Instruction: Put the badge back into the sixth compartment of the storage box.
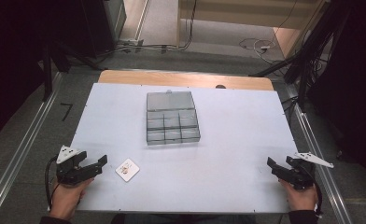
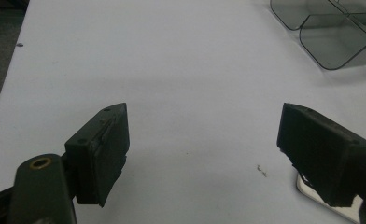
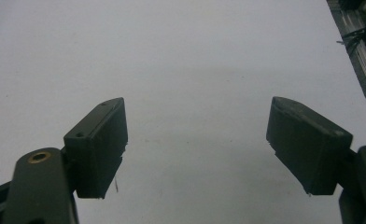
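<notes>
Looking past wide, empty left gripper [image 2: 203, 154] fingers, its view catches the compartment box [image 2: 328, 32]; right gripper [image 3: 197, 144], equally wide, faces bare table [image 3: 195, 56]

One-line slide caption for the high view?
Two hand-held tools, left and right, both open, rest at the white table's near corners; small packet near left, clear compartment box centred.

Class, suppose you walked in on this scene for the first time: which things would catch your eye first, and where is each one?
First comes the clear plastic box with small compartments, its lid open, lying near the middle of the white table. Next, a small white packet lies on the near left part of the table, just beside the left tongs. Both the left tongs and the right tongs are open and hold nothing, one near each front corner.
</notes>
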`<state>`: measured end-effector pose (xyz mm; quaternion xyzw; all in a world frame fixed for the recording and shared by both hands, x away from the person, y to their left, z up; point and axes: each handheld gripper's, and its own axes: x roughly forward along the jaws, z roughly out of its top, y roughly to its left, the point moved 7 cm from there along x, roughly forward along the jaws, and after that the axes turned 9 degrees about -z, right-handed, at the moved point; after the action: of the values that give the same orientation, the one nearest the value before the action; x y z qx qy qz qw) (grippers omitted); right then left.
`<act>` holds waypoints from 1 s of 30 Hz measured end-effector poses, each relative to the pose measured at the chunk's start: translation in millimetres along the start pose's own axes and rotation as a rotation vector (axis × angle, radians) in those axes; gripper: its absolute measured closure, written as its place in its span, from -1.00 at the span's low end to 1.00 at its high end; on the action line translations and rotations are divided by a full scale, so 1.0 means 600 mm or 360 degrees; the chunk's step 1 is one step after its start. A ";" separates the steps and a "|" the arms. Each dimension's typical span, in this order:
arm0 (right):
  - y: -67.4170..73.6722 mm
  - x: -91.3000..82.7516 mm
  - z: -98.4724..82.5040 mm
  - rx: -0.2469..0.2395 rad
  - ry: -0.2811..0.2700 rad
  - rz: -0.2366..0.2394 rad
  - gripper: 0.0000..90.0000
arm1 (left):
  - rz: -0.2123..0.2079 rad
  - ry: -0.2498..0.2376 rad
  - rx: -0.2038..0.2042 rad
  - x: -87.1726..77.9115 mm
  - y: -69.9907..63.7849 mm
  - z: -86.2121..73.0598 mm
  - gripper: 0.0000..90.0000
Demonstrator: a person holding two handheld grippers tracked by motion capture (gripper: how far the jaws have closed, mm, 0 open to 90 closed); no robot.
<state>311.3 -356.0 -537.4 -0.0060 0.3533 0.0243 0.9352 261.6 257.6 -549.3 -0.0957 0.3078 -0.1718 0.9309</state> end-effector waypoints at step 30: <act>0.005 0.000 -0.001 -0.0023 0.0003 0.0002 -0.58 | -0.0068 0.0047 0.0081 0.008 -0.033 -0.005 -0.61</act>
<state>311.2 -353.0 -537.7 -0.0127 0.3540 0.0275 0.9347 258.2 237.1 -548.7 -0.0760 0.3150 -0.2007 0.9245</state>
